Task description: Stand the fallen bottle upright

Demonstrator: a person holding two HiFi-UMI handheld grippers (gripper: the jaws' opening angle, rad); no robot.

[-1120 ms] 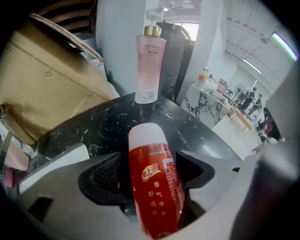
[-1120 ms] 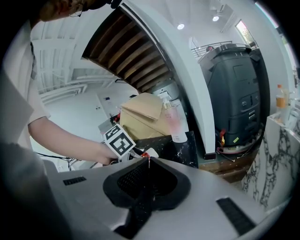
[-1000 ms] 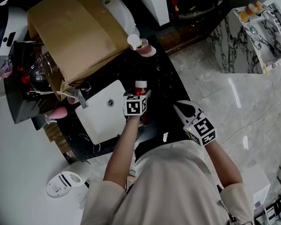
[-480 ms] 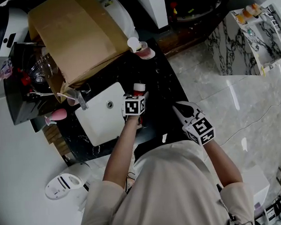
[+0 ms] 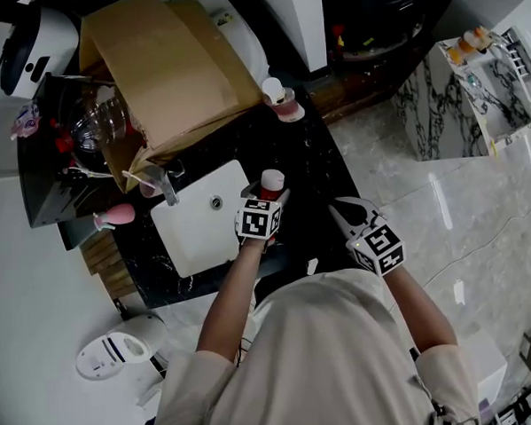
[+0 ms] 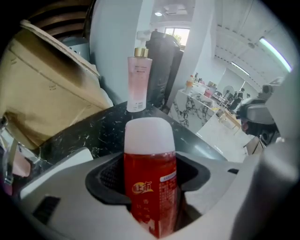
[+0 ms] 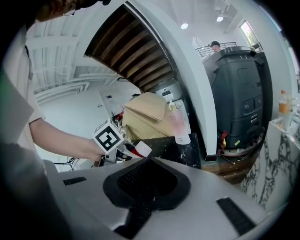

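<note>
A red bottle with a white cap is clamped in my left gripper above the black counter, beside the white sink. In the left gripper view the bottle rises between the two dark pads, cap pointing away and up, label facing the camera. My right gripper hovers at the counter's right edge with its pads together and nothing in them. From the right gripper view the bottle leans out of the left gripper.
A large cardboard box fills the counter's far left. An upright pink pump bottle stands at the far end, also the pink bottle straight ahead. A faucet sits at the sink's far corner. Marble floor lies to the right.
The left gripper has closed on the red bottle and lifted it off the counter, tipping the cap upward. The right gripper has stayed where it was.
</note>
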